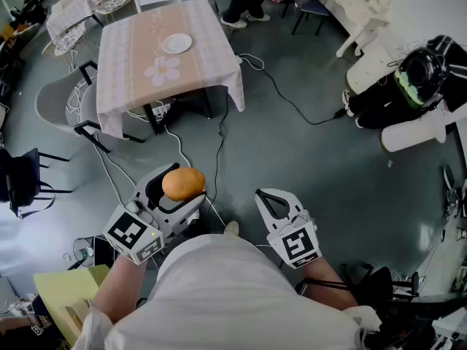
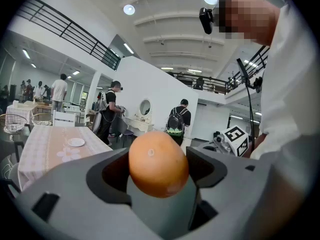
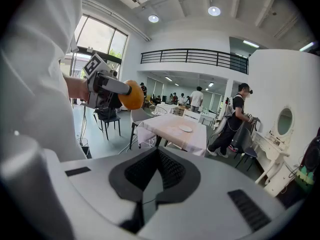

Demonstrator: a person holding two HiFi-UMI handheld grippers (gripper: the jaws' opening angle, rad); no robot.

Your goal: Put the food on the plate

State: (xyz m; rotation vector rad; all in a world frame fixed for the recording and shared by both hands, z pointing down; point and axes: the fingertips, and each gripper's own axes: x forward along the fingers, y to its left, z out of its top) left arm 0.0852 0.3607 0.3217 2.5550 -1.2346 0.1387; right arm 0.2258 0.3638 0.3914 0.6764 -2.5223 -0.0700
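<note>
An orange, egg-shaped piece of food (image 1: 183,184) sits clamped between the jaws of my left gripper (image 1: 179,193), held above the grey floor close to the person's body. The same food (image 2: 158,163) fills the middle of the left gripper view, and shows at the left in the right gripper view (image 3: 132,95). A small white plate (image 1: 176,44) rests on a table (image 1: 131,64) covered with a pink cloth, well ahead of me; the plate (image 3: 185,129) also appears far off in the right gripper view. My right gripper (image 1: 271,204) is shut and holds nothing.
Chairs (image 1: 58,108) stand to the left of the table, and black cables (image 1: 292,100) run across the floor. A yellow box (image 1: 66,297) sits near my left side. People (image 3: 235,119) stand by white furniture (image 1: 357,6) at the right.
</note>
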